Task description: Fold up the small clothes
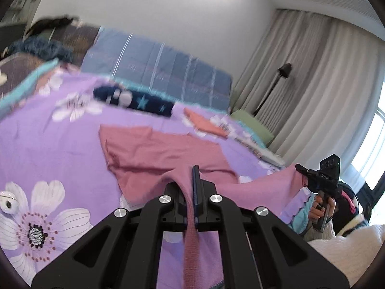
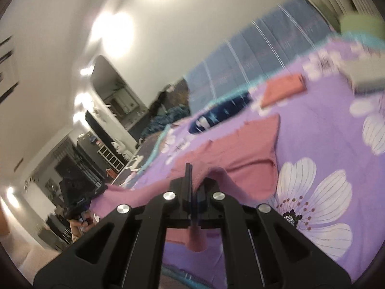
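Observation:
A pink garment (image 1: pixel 158 154) lies partly spread on a purple flowered bedsheet (image 1: pixel 48 144), its near edge lifted. My left gripper (image 1: pixel 194 175) is shut on one corner of that edge, with cloth hanging down between the fingers. My right gripper (image 2: pixel 190 173) is shut on the other corner of the pink garment (image 2: pixel 240 159); it also shows in the left wrist view (image 1: pixel 300 168), holding the cloth stretched above the bed. A folded orange piece (image 1: pixel 207 124) and a dark blue starred garment (image 1: pixel 134 98) lie farther back on the sheet.
A blue striped pillow or quilt (image 1: pixel 158 72) lies at the head of the bed. A floor lamp (image 1: pixel 272 89) and curtains (image 1: pixel 320 84) stand to the right. A green cushion (image 1: pixel 252 125) is by the bed's far edge. Shelves and a mirror (image 2: pixel 105 130) show at left.

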Demonstrator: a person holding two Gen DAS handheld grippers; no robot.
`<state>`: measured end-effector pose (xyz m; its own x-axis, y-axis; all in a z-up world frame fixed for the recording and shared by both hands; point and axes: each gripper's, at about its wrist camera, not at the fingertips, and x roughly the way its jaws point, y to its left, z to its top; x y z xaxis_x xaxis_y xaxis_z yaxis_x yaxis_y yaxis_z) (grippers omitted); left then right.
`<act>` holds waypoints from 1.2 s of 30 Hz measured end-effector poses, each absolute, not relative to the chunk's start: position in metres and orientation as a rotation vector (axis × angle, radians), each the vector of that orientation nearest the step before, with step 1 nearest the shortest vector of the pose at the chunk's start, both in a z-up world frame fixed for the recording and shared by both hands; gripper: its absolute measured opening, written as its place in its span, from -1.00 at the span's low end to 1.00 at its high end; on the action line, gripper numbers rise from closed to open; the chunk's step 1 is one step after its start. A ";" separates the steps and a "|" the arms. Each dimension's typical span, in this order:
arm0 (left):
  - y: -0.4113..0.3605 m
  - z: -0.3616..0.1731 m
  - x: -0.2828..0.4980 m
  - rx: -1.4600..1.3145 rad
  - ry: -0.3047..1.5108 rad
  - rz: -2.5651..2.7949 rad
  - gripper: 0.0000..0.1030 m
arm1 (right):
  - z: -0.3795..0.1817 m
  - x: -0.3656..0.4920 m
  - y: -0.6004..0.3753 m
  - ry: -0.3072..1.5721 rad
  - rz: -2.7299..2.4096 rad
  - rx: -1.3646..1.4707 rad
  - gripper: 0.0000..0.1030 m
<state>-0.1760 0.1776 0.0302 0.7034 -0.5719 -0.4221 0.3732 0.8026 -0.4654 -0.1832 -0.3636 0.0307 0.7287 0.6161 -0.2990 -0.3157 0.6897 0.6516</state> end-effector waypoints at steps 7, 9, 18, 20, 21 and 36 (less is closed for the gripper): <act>0.183 0.000 -0.078 -0.420 0.693 -0.500 -0.94 | -0.004 -0.081 -0.359 0.638 0.486 0.654 -0.95; 0.183 -0.004 -0.048 -0.427 0.716 -0.489 -0.94 | -0.004 -0.051 -0.355 0.640 0.465 0.637 -0.95; 0.173 -0.070 0.076 -0.317 0.877 -0.311 -0.84 | -0.075 0.087 -0.331 0.854 0.255 0.495 -0.92; 0.167 -0.099 0.089 -0.244 0.951 -0.263 -0.80 | -0.109 0.104 -0.326 0.946 0.191 0.447 -0.83; 0.168 -0.105 0.090 -0.245 0.945 -0.271 -0.79 | -0.117 0.108 -0.325 0.954 0.190 0.445 -0.83; 0.210 -0.111 0.142 -0.318 0.934 -0.200 0.29 | -0.106 0.157 -0.364 0.903 0.215 0.462 -0.09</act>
